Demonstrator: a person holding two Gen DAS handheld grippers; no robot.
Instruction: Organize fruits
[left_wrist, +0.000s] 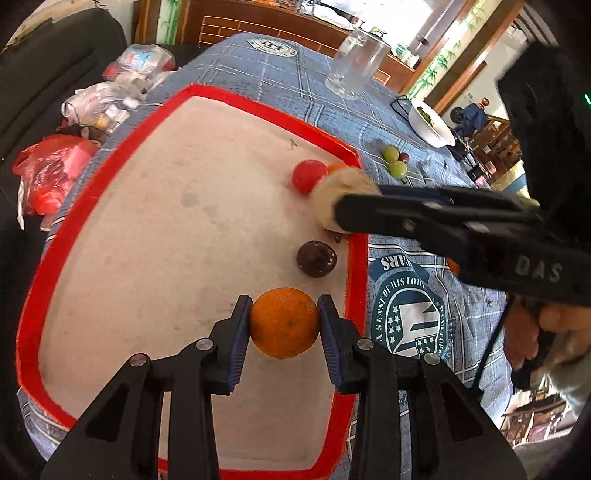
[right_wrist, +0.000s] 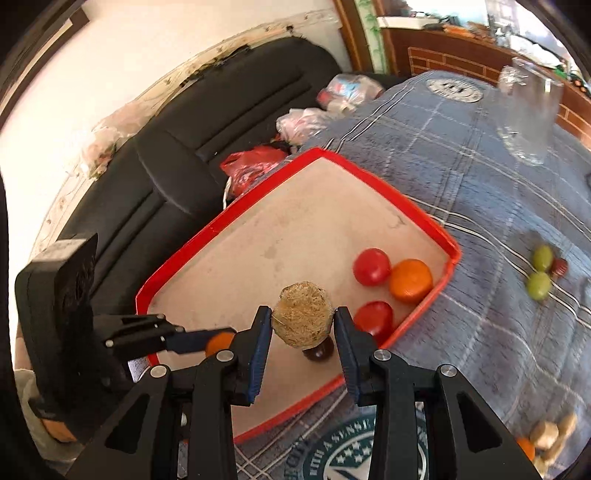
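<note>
A red-rimmed tray (left_wrist: 92, 192) with a pale floor lies on the blue cloth; it also shows in the right wrist view (right_wrist: 177, 262). My left gripper (left_wrist: 284, 321) is shut on an orange (left_wrist: 284, 323) just above the tray floor. My right gripper (right_wrist: 303, 325) is shut on a rough tan round fruit (right_wrist: 302, 319) over the tray; it shows in the left wrist view (left_wrist: 341, 195). In the tray lie two red fruits (right_wrist: 371, 266), an orange fruit (right_wrist: 410, 280) and a dark plum (left_wrist: 316, 258). Two green fruits (right_wrist: 538, 285) and a small dark red one (right_wrist: 559, 266) lie on the cloth.
A clear glass jar (left_wrist: 356, 64) and a white bowl (left_wrist: 430, 123) stand at the far side of the table. Plastic bags (left_wrist: 55, 170) lie on a black sofa (right_wrist: 184, 122) beside the table. Tan pieces and an orange fruit (right_wrist: 550, 435) sit on the cloth at right.
</note>
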